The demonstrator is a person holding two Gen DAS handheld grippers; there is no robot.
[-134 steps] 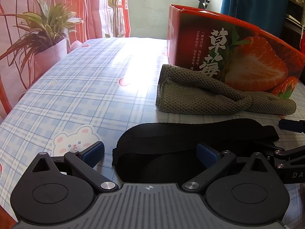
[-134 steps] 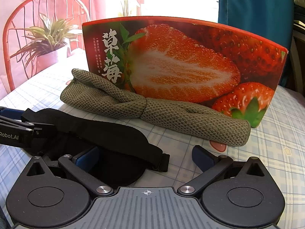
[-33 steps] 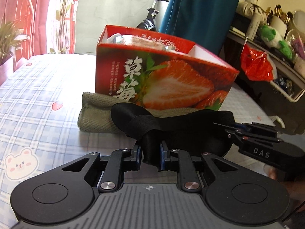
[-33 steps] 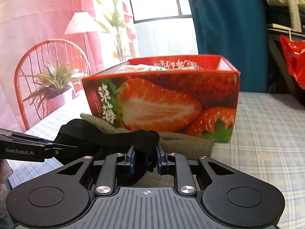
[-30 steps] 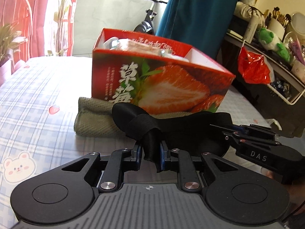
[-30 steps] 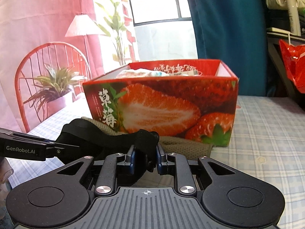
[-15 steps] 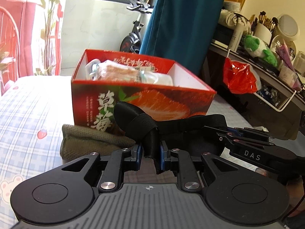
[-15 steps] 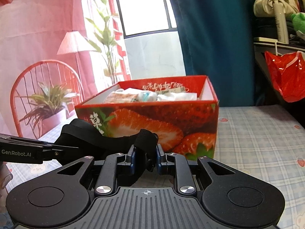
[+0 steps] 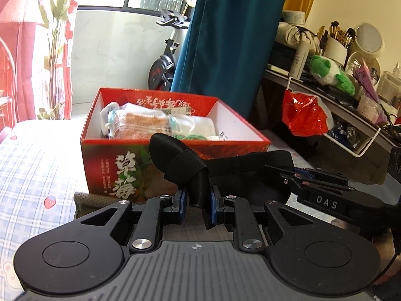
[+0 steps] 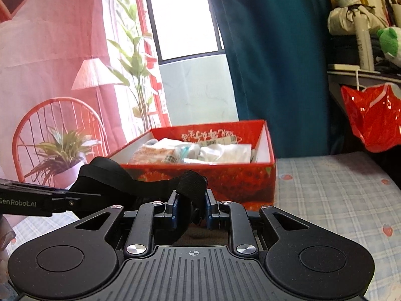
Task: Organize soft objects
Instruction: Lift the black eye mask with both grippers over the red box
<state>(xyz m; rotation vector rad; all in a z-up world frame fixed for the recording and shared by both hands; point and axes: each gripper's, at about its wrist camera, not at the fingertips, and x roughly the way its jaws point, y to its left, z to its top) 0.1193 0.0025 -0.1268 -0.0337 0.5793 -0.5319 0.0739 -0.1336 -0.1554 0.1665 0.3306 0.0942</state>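
While both tools grip it, the black woven fabric eye mask with its elastic strap (image 9: 190,165) hangs stretched between them in the air, in front of the near wall of the red cardboard strawberry-print box (image 9: 125,173). The left gripper (image 9: 198,207) has its jaws closed on a folded end of the matte, ribbed strap, blue pads pressing the cloth from both sides. The right gripper (image 10: 191,209) has its jaws clamped on the other end, where the band bunches into a thick fold; the mask (image 10: 112,178) sags leftward from there toward the other tool.

Open-topped, with white inner walls, the box holds crinkly plastic-wrapped soft packets (image 9: 147,120), white and pale orange. A corner of an olive-green knitted cloth (image 9: 87,199), coarse in weave, shows at the foot of the box on the worktop with a blue checked, strawberry-dotted cover (image 9: 37,165).

Compared with a second ago, both views sit higher: the inside of the box is now plainly seen, where mostly its printed front showed before, and the green cloth is largely hidden behind the left tool. The grip on the mask is unchanged.
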